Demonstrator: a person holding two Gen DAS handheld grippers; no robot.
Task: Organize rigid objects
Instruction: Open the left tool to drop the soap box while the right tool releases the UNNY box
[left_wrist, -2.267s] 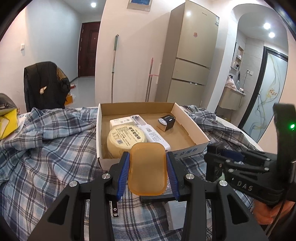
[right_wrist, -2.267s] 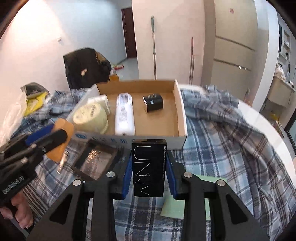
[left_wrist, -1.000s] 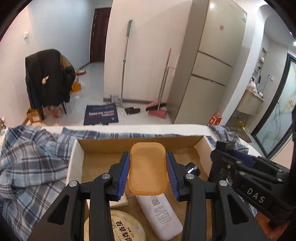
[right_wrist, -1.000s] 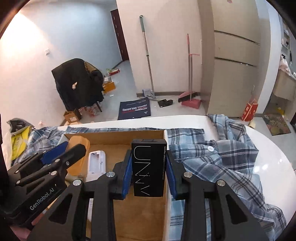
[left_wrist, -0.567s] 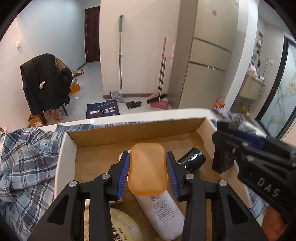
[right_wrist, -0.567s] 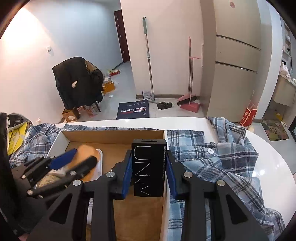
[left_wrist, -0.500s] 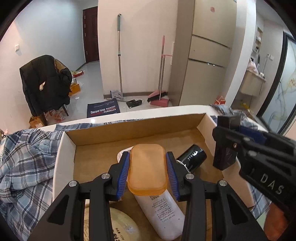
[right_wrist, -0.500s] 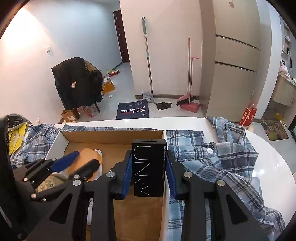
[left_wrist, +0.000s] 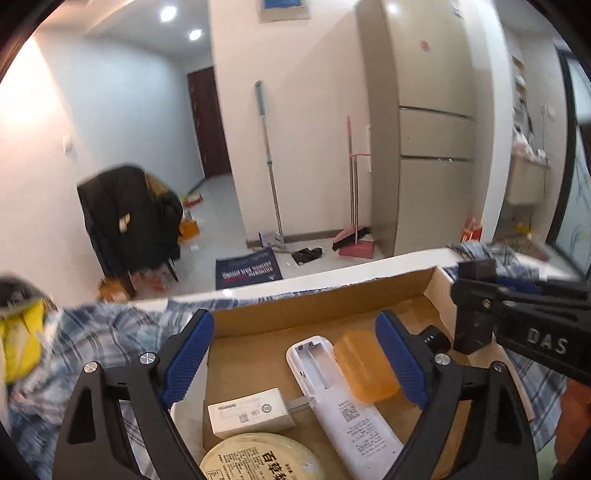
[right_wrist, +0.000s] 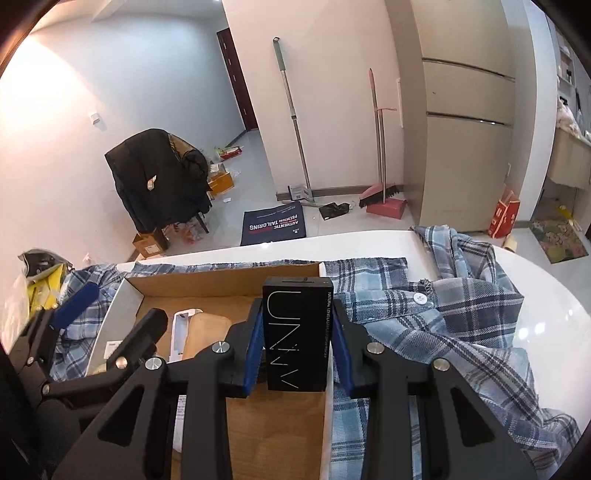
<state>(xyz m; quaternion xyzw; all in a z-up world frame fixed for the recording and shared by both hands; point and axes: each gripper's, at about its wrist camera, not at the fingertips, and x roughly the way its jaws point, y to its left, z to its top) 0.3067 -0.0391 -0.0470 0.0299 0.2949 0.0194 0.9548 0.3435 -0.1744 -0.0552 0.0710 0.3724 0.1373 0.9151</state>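
Risk first: my right gripper (right_wrist: 297, 341) is clamped on the tall black carton (right_wrist: 296, 336), which sits at the centre of the right wrist view over the right wall of the cardboard box (left_wrist: 321, 301). If I let go from there, I judge the carton could catch the wall's edge and tip outward onto the plaid cloth (right_wrist: 443, 332), or topple onto the things already inside.

My left gripper (left_wrist: 295, 354) has just been opening; its blue ribbed pads now stand wide apart with nothing pressed between them. The orange lid (left_wrist: 364, 363) lies free in the box at centre right of the left wrist view, leaning against the white remote (left_wrist: 340, 398). I think it may slide or rock off that curved back if I brush it while pulling away.

The lid is translucent plastic, a smooth rounded rectangle. The remote is long glossy white plastic with its battery bay open. Beside it at lower centre lie a flat white charger box (left_wrist: 251, 413) and a pale round tin (left_wrist: 258, 459) with printed lettering. A small black cylinder (left_wrist: 436, 338) rests near the right wall. The box is matte brown cardboard, white outside.
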